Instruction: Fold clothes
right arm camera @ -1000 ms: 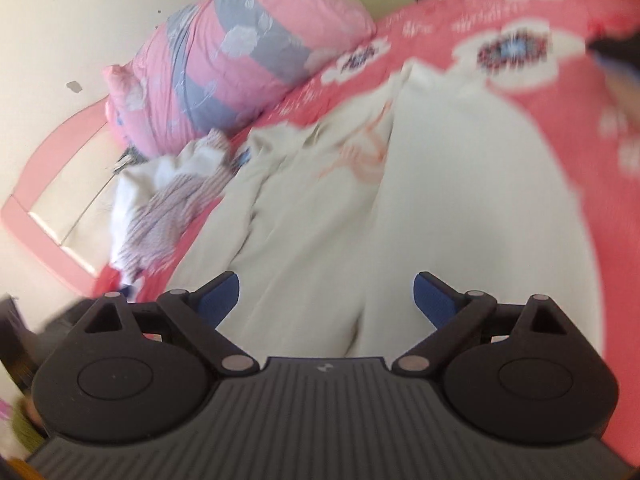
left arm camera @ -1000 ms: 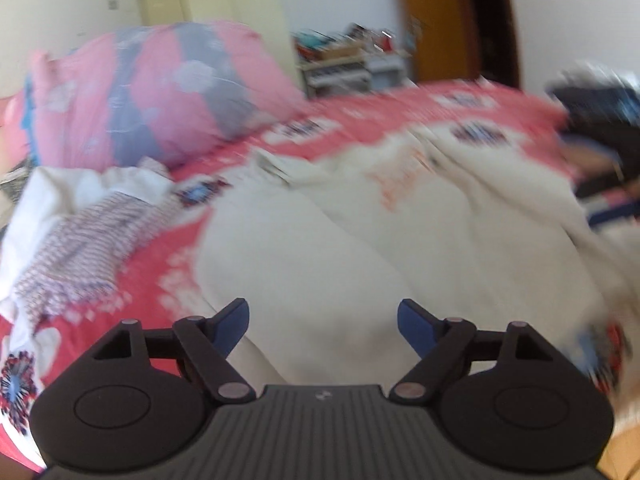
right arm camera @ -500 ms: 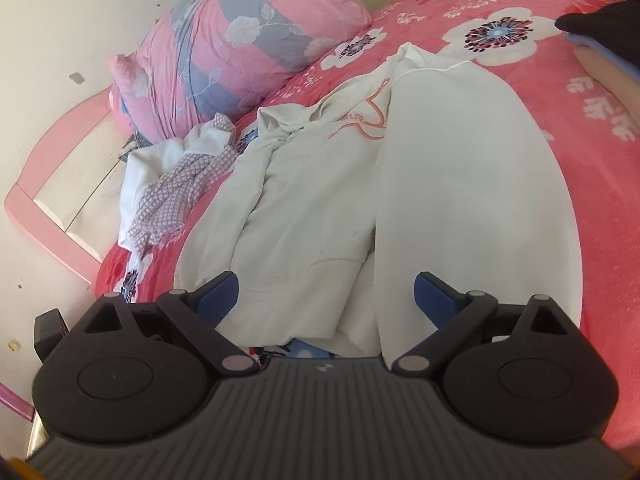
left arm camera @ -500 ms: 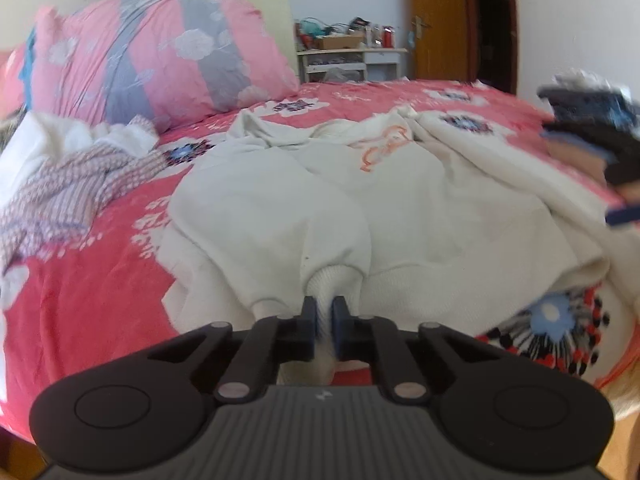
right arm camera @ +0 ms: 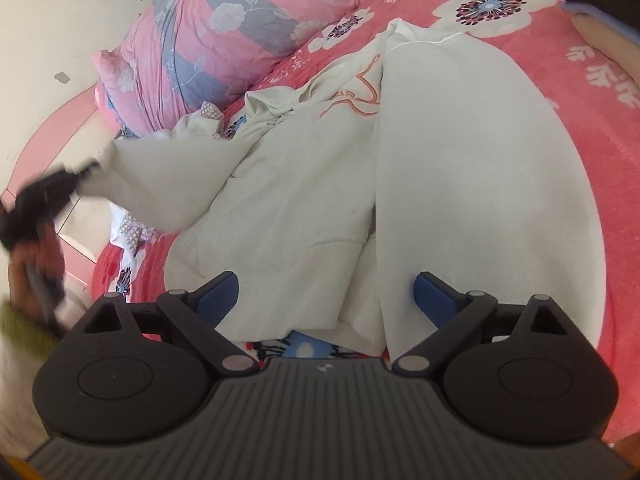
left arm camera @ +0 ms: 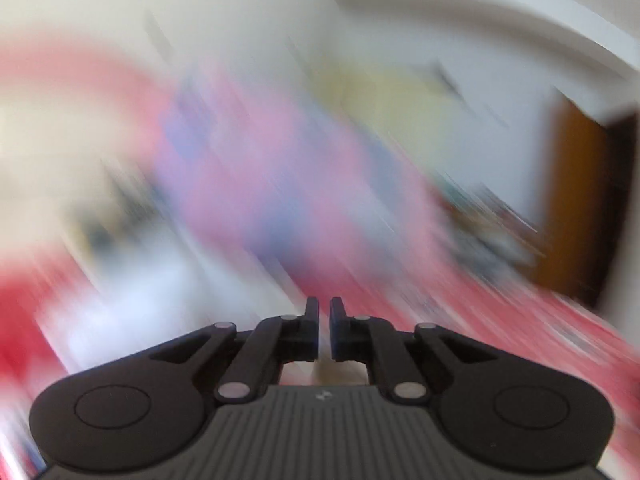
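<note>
A white sweatshirt (right arm camera: pixel 460 184) with an orange print lies spread on the pink flowered bed (right arm camera: pixel 600 128). My left gripper (left arm camera: pixel 324 312) is shut; its own view is badly blurred. In the right wrist view the left gripper (right arm camera: pixel 86 170) shows at the far left, shut on the sweatshirt's sleeve (right arm camera: pixel 160 180) and holding it out to the left above the bed. My right gripper (right arm camera: pixel 326 292) is open and empty, just above the sweatshirt's hem at the near edge of the bed.
A pink and grey pillow (right arm camera: pixel 224 40) lies at the head of the bed. A checked garment (right arm camera: pixel 136 232) lies under the lifted sleeve. A stack of folded clothes (right arm camera: pixel 604 8) sits at the far right. The pink headboard (right arm camera: pixel 48 128) curves on the left.
My left gripper, shut on the sweatshirt's sleeve, has swung up and to the left, pulling the sleeve out sideways. My right gripper has stayed open over the hem.
</note>
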A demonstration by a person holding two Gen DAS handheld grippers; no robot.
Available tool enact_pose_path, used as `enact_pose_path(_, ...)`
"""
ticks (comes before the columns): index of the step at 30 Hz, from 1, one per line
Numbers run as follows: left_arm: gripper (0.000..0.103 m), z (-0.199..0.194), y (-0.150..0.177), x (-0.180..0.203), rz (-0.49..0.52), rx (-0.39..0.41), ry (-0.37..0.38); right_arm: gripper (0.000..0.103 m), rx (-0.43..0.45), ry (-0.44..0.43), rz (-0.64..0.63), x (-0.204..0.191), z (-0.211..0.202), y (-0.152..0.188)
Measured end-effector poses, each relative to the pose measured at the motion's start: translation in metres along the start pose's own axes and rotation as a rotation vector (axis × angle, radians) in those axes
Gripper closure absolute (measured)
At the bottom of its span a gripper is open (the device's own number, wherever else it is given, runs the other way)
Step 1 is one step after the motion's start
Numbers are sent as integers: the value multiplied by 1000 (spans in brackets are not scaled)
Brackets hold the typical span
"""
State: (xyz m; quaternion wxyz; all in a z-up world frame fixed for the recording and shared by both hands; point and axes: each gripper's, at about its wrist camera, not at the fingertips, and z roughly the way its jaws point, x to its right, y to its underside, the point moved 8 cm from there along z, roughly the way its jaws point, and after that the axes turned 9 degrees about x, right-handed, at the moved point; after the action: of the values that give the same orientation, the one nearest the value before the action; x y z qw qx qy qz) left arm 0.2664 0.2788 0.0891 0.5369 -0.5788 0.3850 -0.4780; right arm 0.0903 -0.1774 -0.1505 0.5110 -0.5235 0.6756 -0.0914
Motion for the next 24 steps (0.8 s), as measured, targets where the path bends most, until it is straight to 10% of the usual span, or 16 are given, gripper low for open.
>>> enact_pose_path(3, 52, 42, -15, -40, -15, 1, -191, 8, 14, 2, 4, 2, 1, -1)
enact_pose_path(5, 52, 42, -1, -53, -64, -34, -210, 8, 17, 7, 23, 8, 0, 0)
enact_pose_path(19, 34, -124, 193, 8, -40, -528, 236, 8, 70, 91, -30, 38, -38, -8)
enact_pose_path(24, 34, -158, 220, 20, -110, -572, 280, 8, 82, 182, -69, 56, -57, -3)
